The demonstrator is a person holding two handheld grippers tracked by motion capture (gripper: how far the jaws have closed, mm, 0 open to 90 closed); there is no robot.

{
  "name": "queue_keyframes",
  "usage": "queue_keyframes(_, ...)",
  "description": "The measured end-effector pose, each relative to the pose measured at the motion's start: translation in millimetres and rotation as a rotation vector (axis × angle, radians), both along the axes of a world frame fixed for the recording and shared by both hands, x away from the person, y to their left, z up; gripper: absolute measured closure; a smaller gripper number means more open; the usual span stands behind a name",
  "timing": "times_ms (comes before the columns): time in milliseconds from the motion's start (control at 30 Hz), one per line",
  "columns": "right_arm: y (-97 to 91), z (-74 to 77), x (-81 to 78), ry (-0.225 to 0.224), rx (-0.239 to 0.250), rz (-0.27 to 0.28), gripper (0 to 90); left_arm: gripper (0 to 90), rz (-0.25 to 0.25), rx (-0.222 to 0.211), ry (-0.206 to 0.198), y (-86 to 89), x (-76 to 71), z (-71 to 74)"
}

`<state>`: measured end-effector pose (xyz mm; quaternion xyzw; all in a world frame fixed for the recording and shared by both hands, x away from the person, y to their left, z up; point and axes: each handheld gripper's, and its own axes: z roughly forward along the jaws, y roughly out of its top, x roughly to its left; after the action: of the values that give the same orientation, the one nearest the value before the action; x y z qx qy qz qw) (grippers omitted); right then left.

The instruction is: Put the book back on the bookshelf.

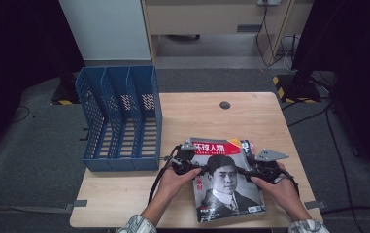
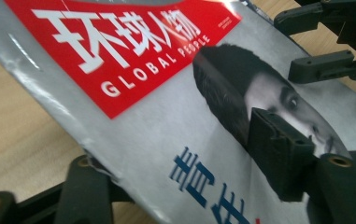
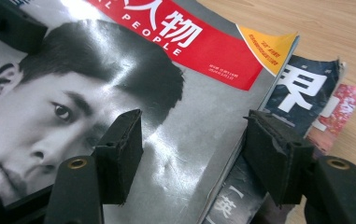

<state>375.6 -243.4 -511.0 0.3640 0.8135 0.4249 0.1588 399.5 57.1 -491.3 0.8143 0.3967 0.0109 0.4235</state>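
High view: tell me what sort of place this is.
Probably an office or lab corner set up for recording: a small wooden desk on grey carpet, a blue file rack beside a stack of magazines, and cables trailing across the floor.

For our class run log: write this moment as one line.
left gripper: jaws astride top magazine edge | right gripper: astride opposite edge | blue file rack: empty

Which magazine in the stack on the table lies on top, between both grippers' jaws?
The magazine with the red title band and a portrait on its cover; the others only peek out beneath its right edge.
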Motion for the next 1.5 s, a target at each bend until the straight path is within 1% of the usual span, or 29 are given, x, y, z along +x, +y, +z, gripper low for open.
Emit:
queue_keyframes(33, -0.3, 0.5, 0.6, 0.006, 0.000, -0.002, 37.8, 43.1, 0.000, -0.006, 0.006, 0.2, 1.0, 1.6)
queue_keyframes(100, -1.4, 1.0, 3.1, 0.018, 0.008, 0.001, 35.5, 48.2, -0.001, -0.009, 0.001, 0.8, 4.5, 5.8)
queue_keyframes(167, -0.7, 0.5, 9.4, 0.035, 0.035, -0.017, 30.2, 50.4, -0.004, 0.011, 0.000, 1.9, 7.6, 9.1)
queue_keyframes(233, 2.3, 0.9, 14.7, 0.049, 0.044, -0.038, 27.7, 51.0, 0.008, -0.005, 0.009, 3.3, 10.1, 11.4)
queue_keyframes(333, 6.0, 0.9, 19.2, 0.049, 0.036, -0.035, 26.9, 52.0, 0.015, -0.007, 0.020, 5.9, 15.0, 13.6)
queue_keyframes(433, 7.4, 0.4, 17.9, 0.034, 0.013, -0.031, 28.4, 50.9, 0.018, -0.013, 0.049, 6.3, 20.9, 13.9)
queue_keyframes(467, 7.8, -0.4, 16.9, 0.017, 0.003, -0.030, 28.6, 50.4, 0.018, -0.013, 0.049, 6.3, 20.9, 13.9)
queue_keyframes(500, 7.7, -0.5, 16.1, 0.016, 0.000, -0.029, 28.6, 50.4, 0.022, -0.017, 0.065, 5.1, 24.3, 15.6)
queue_keyframes(533, 8.3, -0.9, 15.2, 0.016, 0.003, -0.035, 28.6, 50.1, 0.022, -0.017, 0.065, 5.1, 24.3, 15.6)
queue_keyframes(567, 8.4, -1.1, 15.3, 0.011, 0.002, -0.036, 28.5, 49.4, 0.020, -0.014, 0.073, 3.2, 27.8, 18.2)
queue_keyframes(667, 9.1, -1.2, 14.9, 0.010, 0.002, -0.042, 28.4, 45.4, 0.020, -0.009, 0.075, -0.1, 30.8, 20.8)
queue_keyframes(700, 10.0, -1.5, 14.3, 0.006, 0.002, -0.049, 28.4, 43.0, 0.014, 0.003, 0.081, -3.2, 34.2, 22.2)
queue_keyframes(733, 10.2, -1.6, 14.1, 0.004, 0.002, -0.050, 28.4, 40.6, 0.014, 0.003, 0.081, -3.2, 34.2, 22.2)
queue_keyframes(767, 10.1, -1.7, 14.0, 0.002, 0.000, -0.050, 28.4, 39.5, 0.011, 0.013, 0.086, -6.7, 38.9, 23.0)
queue_keyframes(800, 10.3, -1.8, 13.8, 0.002, 0.000, -0.051, 28.4, 38.8, 0.013, 0.010, 0.089, -7.6, 40.4, 23.2)
queue_keyframes(867, 10.4, -2.0, 13.6, 0.000, 0.001, -0.052, 28.4, 38.7, 0.017, 0.007, 0.091, -8.5, 42.5, 23.2)
queue_keyframes(933, 10.6, -2.1, 12.9, -0.001, 0.002, -0.054, 28.6, 38.5, 0.023, 0.002, 0.104, -10.8, 48.7, 22.1)
queue_keyframes(1000, 10.9, -2.2, 12.6, -0.002, 0.002, -0.056, 28.8, 38.5, 0.018, 0.006, 0.110, -11.2, 50.7, 21.8)
queue_keyframes(1033, 11.4, -2.0, 12.4, -0.005, -0.002, -0.056, 29.0, 39.1, 0.015, 0.013, 0.116, -12.6, 53.9, 21.3)
queue_keyframes(1067, 11.4, -1.9, 12.4, -0.005, -0.002, -0.056, 29.1, 39.3, 0.016, 0.007, 0.125, -13.5, 55.3, 20.6)
queue_keyframes(1100, 11.5, -1.9, 12.3, -0.007, -0.004, -0.055, 29.2, 39.3, 0.012, 0.011, 0.132, -13.4, 56.6, 19.9)
queue_keyframes(1167, 12.1, -1.5, 11.8, -0.011, -0.009, -0.053, 29.5, 40.4, 0.012, -0.001, 0.148, -13.2, 59.0, 17.5)
queue_keyframes(1300, 12.8, -1.1, 11.4, -0.026, -0.019, -0.053, 30.1, 43.6, 0.010, -0.003, 0.172, -13.8, 62.7, 12.2)
queue_keyframes(1367, 13.1, -1.1, 11.2, -0.029, -0.020, -0.055, 30.3, 45.7, 0.007, -0.008, 0.175, -14.3, 63.2, 11.2)
queue_keyframes(1467, 13.2, -0.9, 10.8, -0.030, -0.020, -0.056, 31.8, 45.9, -0.013, -0.033, 0.209, -19.1, 63.4, 7.5)
queue_keyframes(1500, 13.0, -0.8, 10.8, -0.033, -0.018, -0.058, 32.2, 45.9, -0.022, -0.028, 0.208, -21.0, 62.6, 6.7)
